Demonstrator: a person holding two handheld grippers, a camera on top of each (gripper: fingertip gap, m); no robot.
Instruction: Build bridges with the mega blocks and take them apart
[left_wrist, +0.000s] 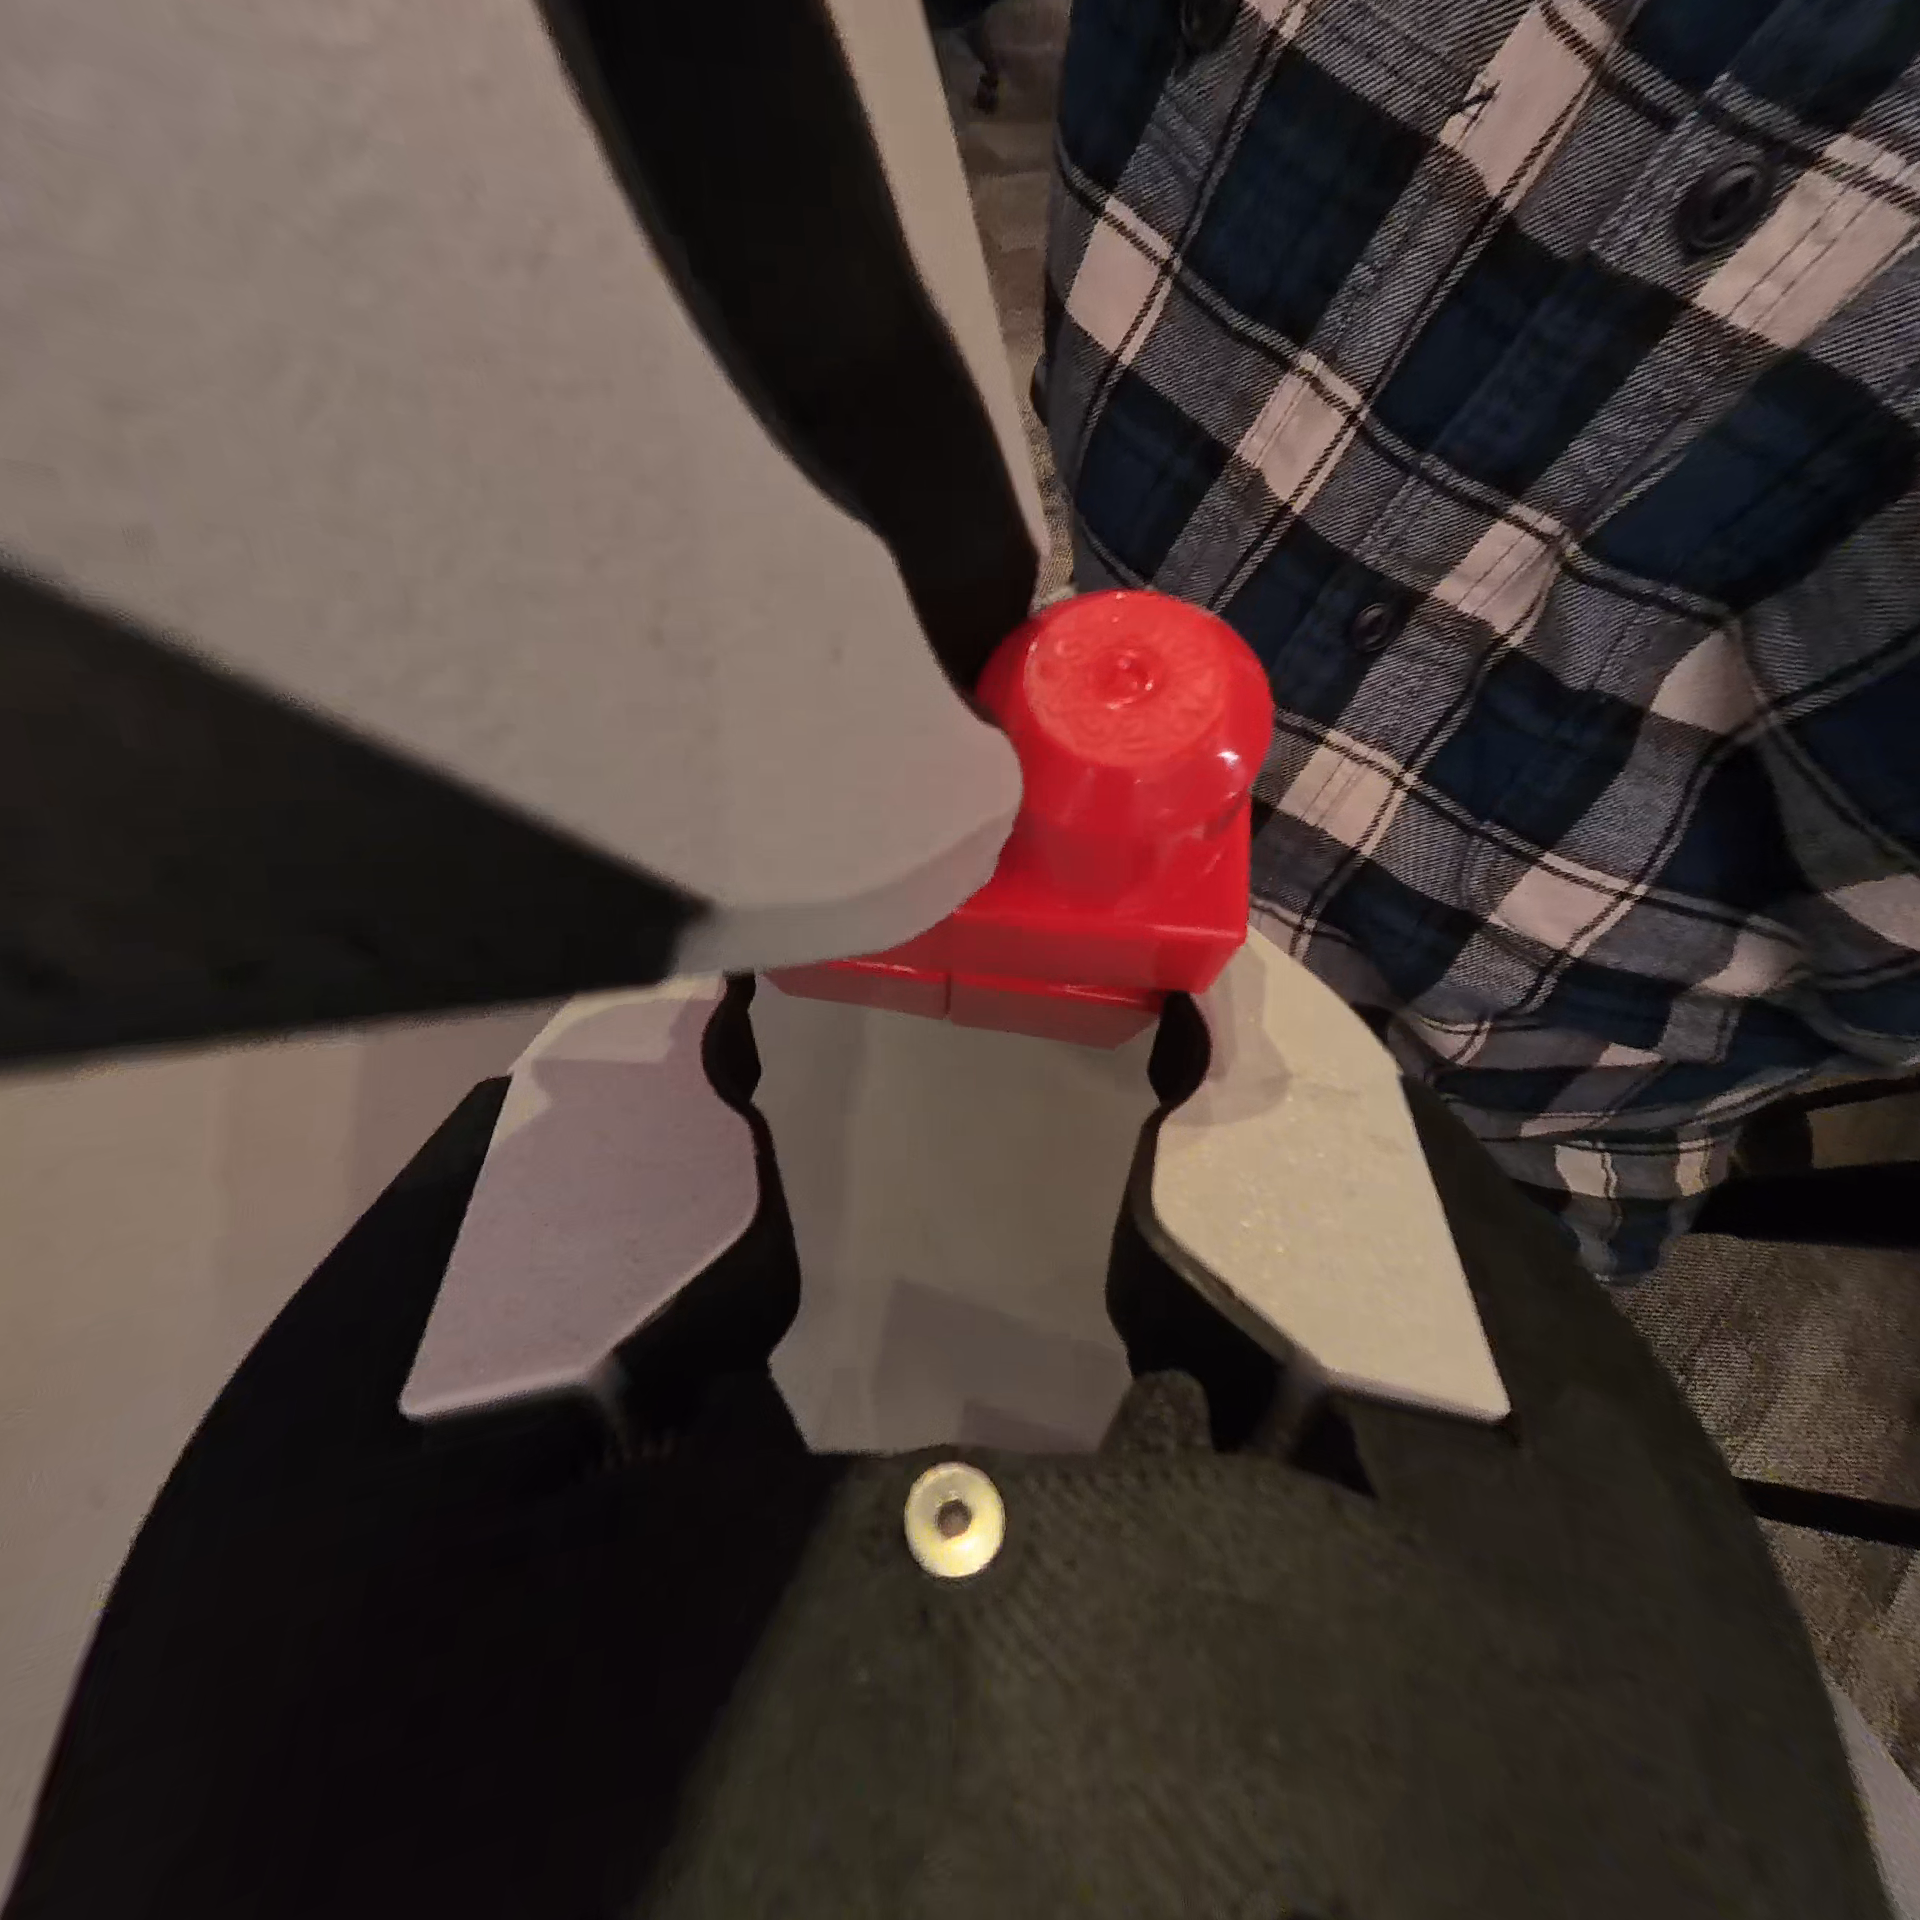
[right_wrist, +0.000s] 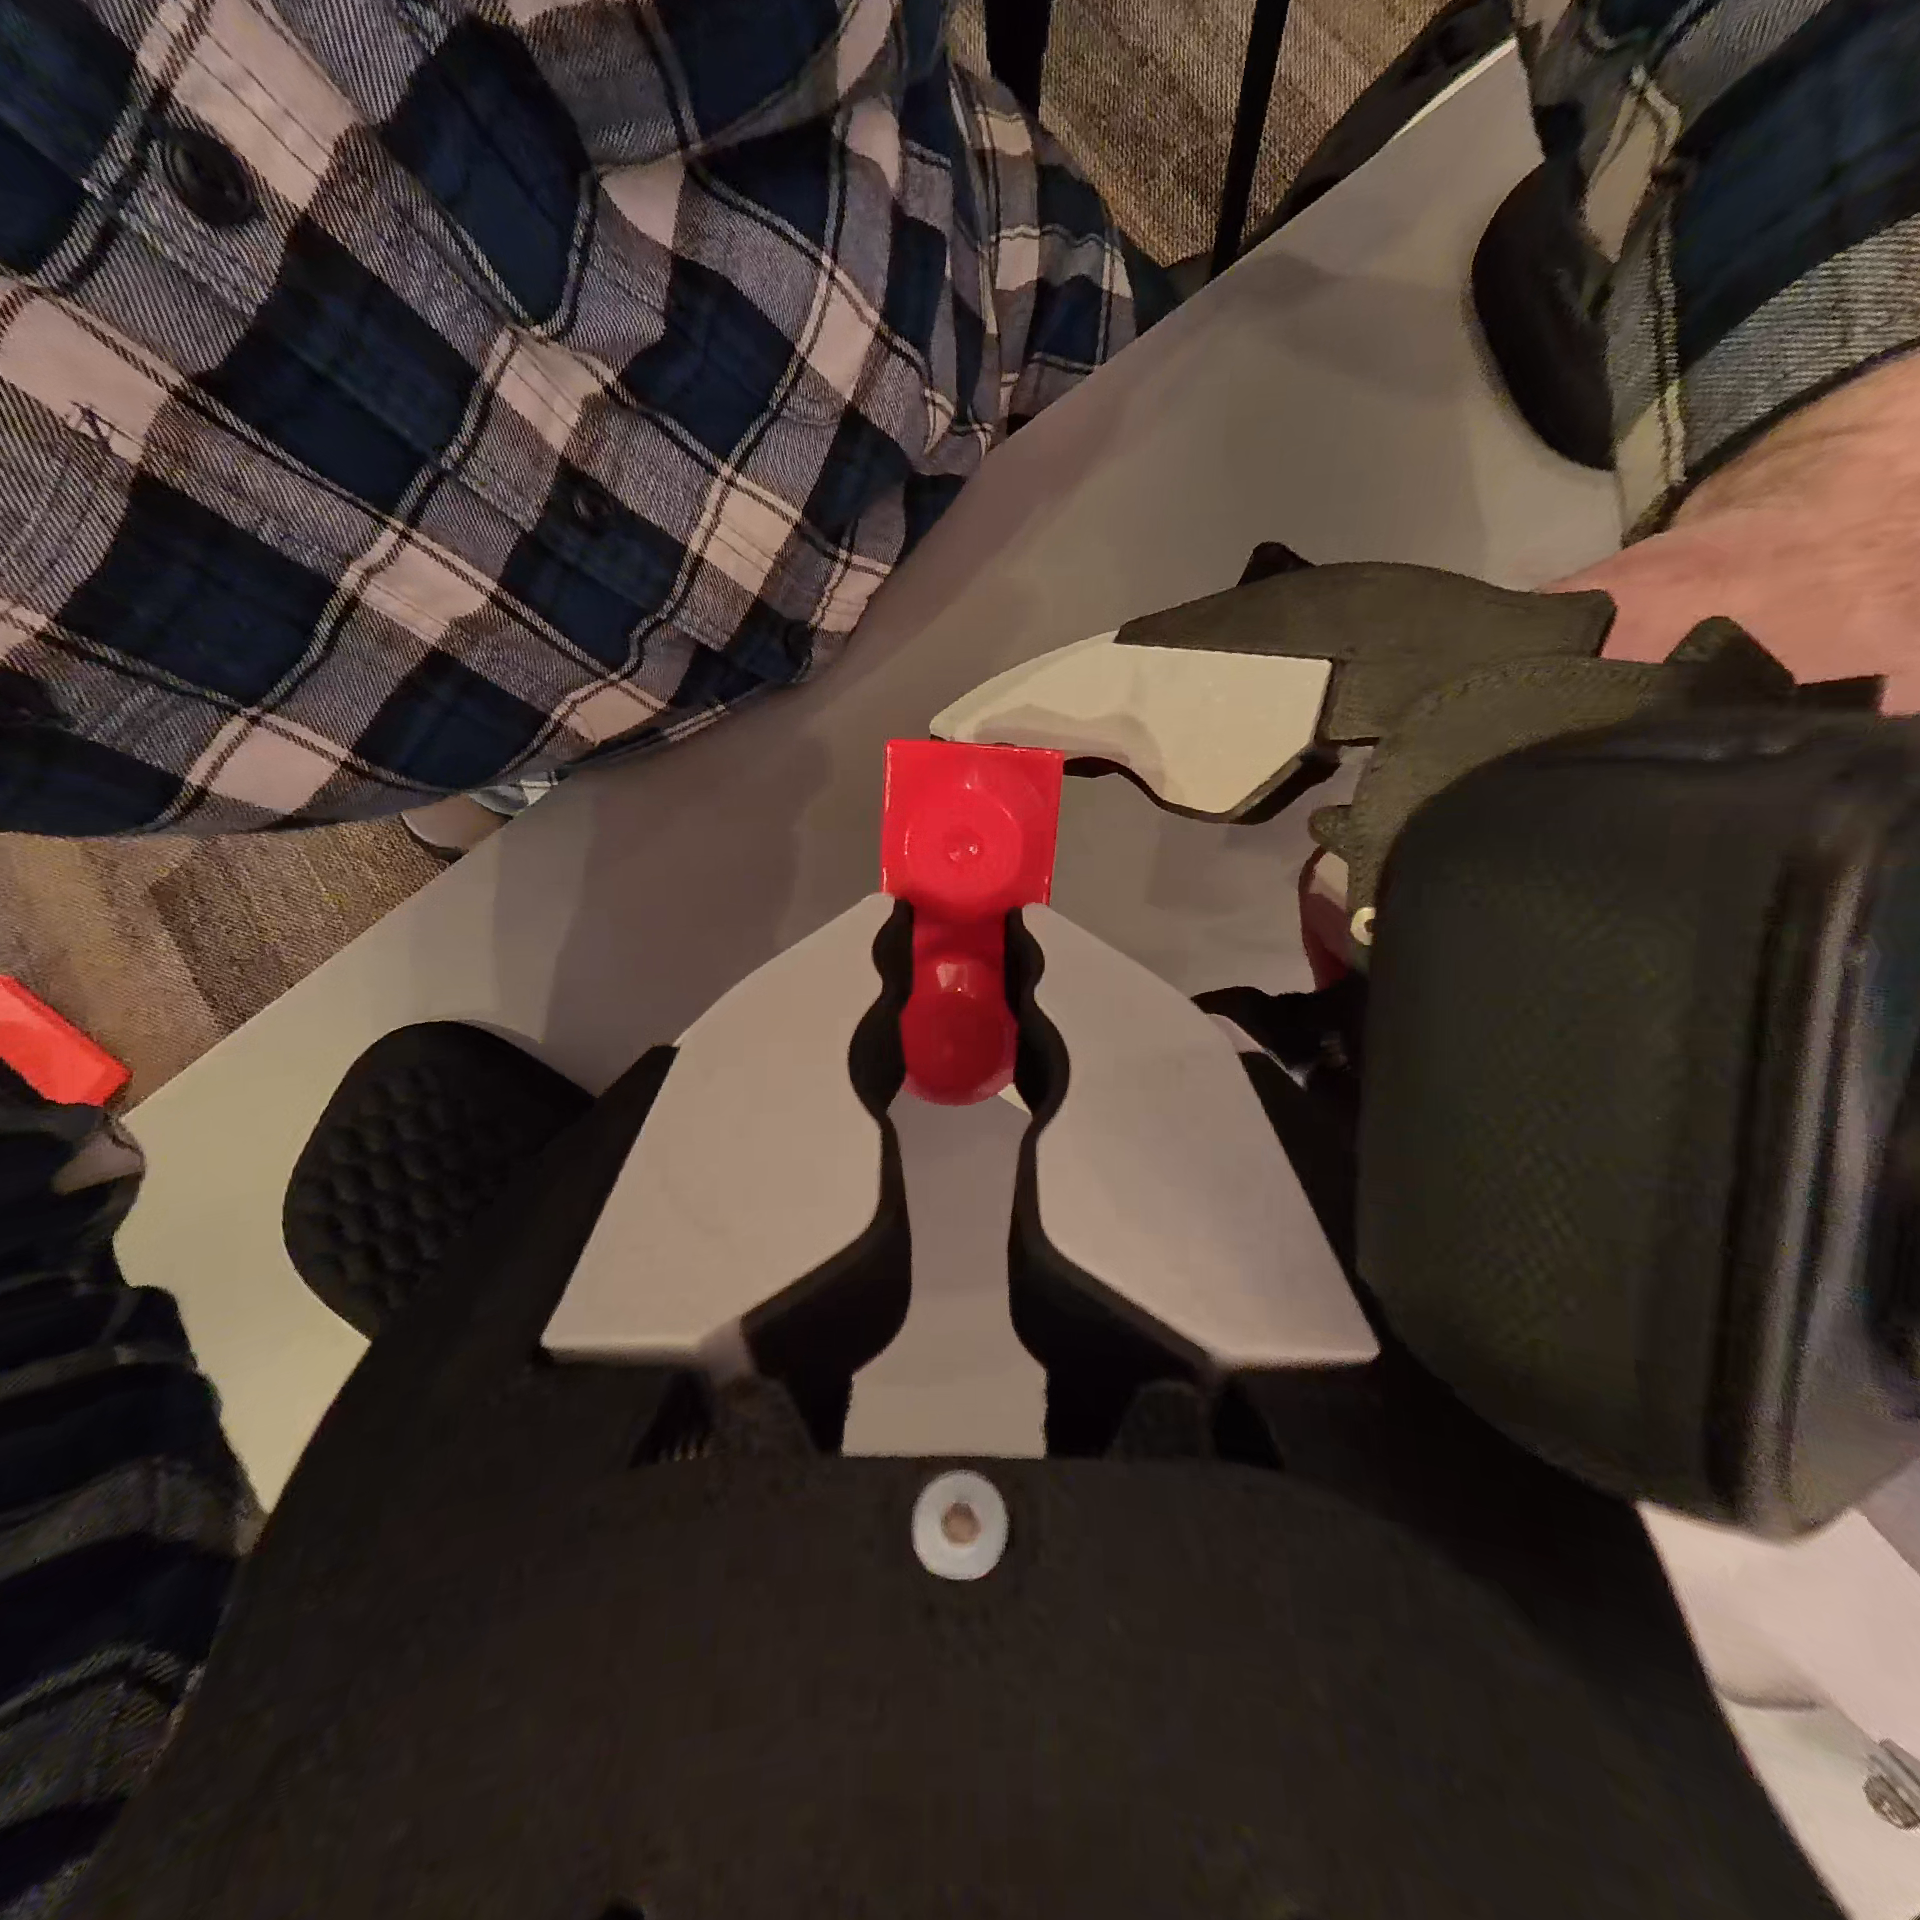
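Note:
A small stack of red mega blocks is held between both grippers above the white table (right_wrist: 644, 862). In the left wrist view, my left gripper (left_wrist: 956, 1039) has its fingertips against the two ends of the lower red layer (left_wrist: 966, 997). The upper red block (left_wrist: 1132, 894) shows one free stud. My right gripper (left_wrist: 997, 717) comes in from the upper left, closed on the other stud. In the right wrist view, my right gripper (right_wrist: 956, 914) is shut on a stud of the red block (right_wrist: 971, 821). One finger (right_wrist: 1143, 727) of the left gripper lies along the block's far edge; its other finger is hidden.
A person in a blue and white plaid shirt (right_wrist: 416, 416) sits close behind the table edge, a bare forearm (right_wrist: 1766, 582) at the right. Another red piece (right_wrist: 52, 1039) shows at the left edge. Carpet (right_wrist: 156, 914) lies beyond the table. Spacing between my two grippers at the tips: around 5 cm.

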